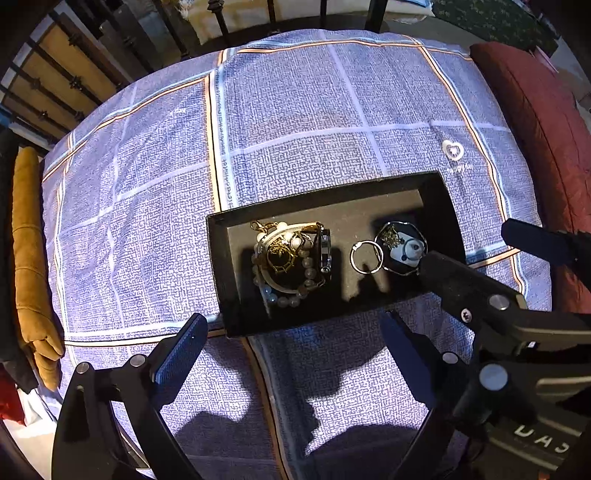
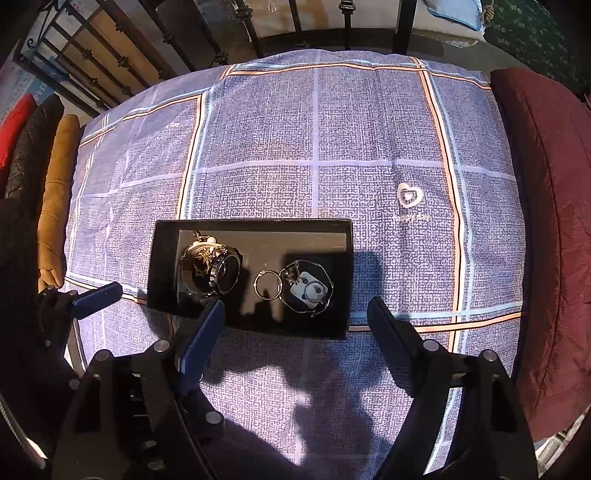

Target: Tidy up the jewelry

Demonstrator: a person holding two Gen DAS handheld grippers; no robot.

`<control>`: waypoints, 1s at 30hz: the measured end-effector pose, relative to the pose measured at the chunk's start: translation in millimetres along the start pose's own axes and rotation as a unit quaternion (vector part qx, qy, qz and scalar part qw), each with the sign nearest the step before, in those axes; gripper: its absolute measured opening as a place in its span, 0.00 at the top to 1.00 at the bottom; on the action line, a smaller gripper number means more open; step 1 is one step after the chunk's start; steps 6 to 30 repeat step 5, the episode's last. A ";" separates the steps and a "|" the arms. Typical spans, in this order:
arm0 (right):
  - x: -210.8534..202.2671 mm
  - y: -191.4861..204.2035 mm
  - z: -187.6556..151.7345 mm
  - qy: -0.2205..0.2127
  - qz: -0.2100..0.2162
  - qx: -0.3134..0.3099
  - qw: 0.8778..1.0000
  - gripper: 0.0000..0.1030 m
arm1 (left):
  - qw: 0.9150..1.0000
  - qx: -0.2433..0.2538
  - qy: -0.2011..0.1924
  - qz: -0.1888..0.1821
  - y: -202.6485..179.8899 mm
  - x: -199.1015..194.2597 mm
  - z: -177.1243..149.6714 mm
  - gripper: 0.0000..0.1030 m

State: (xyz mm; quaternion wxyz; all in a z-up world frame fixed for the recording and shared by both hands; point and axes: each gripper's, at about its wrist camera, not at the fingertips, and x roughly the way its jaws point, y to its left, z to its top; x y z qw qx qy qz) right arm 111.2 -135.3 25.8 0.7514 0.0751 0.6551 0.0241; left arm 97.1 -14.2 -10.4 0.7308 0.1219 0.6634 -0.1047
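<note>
A black open box (image 1: 436, 192) (image 2: 162, 236) lies on the checked cloth. At its left end sits a heap of bangles with a bead bracelet and a gold chain (image 1: 291, 258) (image 2: 210, 269). At its right end lie a silver ring (image 1: 365, 256) (image 2: 267, 283) and a clear keychain tag (image 1: 400, 249) (image 2: 308, 286). My left gripper (image 1: 291, 332) is open and empty just before the box's near edge. My right gripper (image 2: 295, 317) is open and empty over the box's near edge; it also shows in the left wrist view (image 1: 476, 254) beside the tag.
A blue checked cloth (image 1: 295, 118) (image 2: 369, 122) covers the round surface. A dark red cushion (image 1: 546, 129) (image 2: 546, 192) lies at the right, a tan cushion (image 1: 31, 240) (image 2: 55, 195) at the left. A black metal railing (image 2: 258, 29) stands behind.
</note>
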 end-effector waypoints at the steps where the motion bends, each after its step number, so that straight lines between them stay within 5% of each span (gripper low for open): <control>1: 0.0 -0.1 -0.1 0.000 0.000 0.000 1.000 0.23 | 1.000 0.000 -0.004 0.001 0.2 -0.8 -0.7 0.10; 30: 0.6 1.2 -0.3 0.001 0.000 -0.003 1.000 0.23 | 1.000 0.007 -0.006 0.003 -3.0 -3.1 -0.9 0.10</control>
